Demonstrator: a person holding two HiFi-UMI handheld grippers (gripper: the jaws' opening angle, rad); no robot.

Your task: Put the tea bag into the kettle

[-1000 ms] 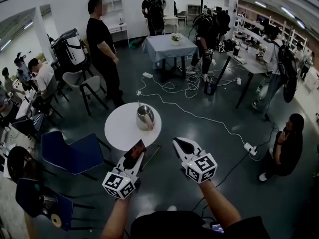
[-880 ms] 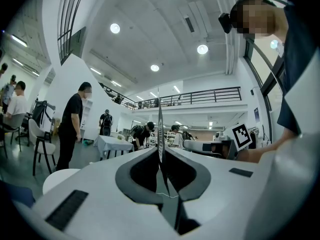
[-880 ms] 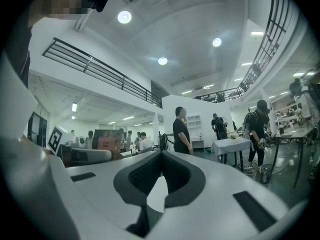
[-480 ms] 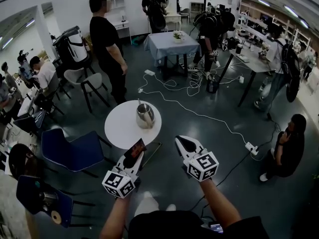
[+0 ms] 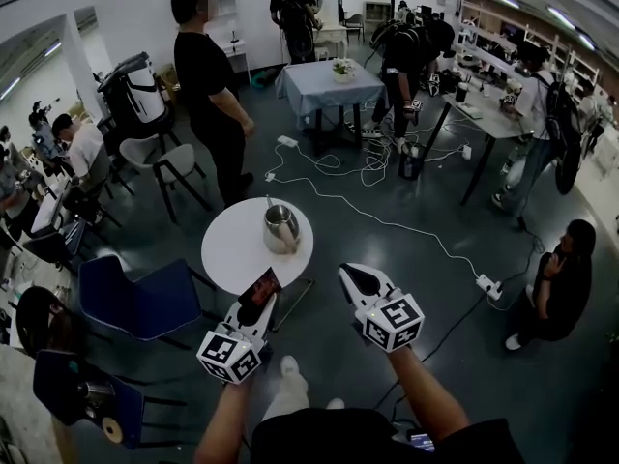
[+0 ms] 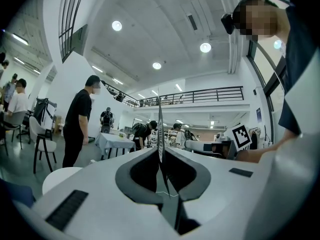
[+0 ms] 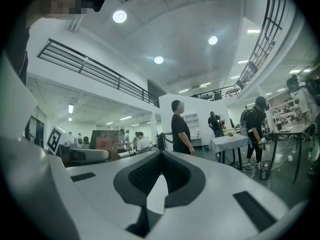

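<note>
A steel kettle (image 5: 281, 228) stands on the right part of a small round white table (image 5: 237, 249), ahead of both grippers. My left gripper (image 5: 263, 294) is shut on a flat dark red tea bag packet (image 5: 261, 285), held short of the table's near edge. In the left gripper view the tea bag (image 6: 160, 129) shows edge-on, sticking up between the closed jaws of that gripper (image 6: 160, 150). My right gripper (image 5: 346, 275) is to the right of it, shut, nothing in it; in its own view the right gripper (image 7: 161, 153) has its jaws together, with the packet (image 7: 104, 143) at left.
A man in black (image 5: 215, 95) stands just behind the round table. A blue chair (image 5: 145, 300) is at the table's left. White cables (image 5: 387, 225) and a power strip (image 5: 486, 288) lie on the floor at right, near a crouching person (image 5: 559, 283). A cloth-covered table (image 5: 329, 83) stands farther back.
Both grippers have edged a little toward the round table, still shut. A white shoe has stepped forward below them. The man in black has shifted slightly.
</note>
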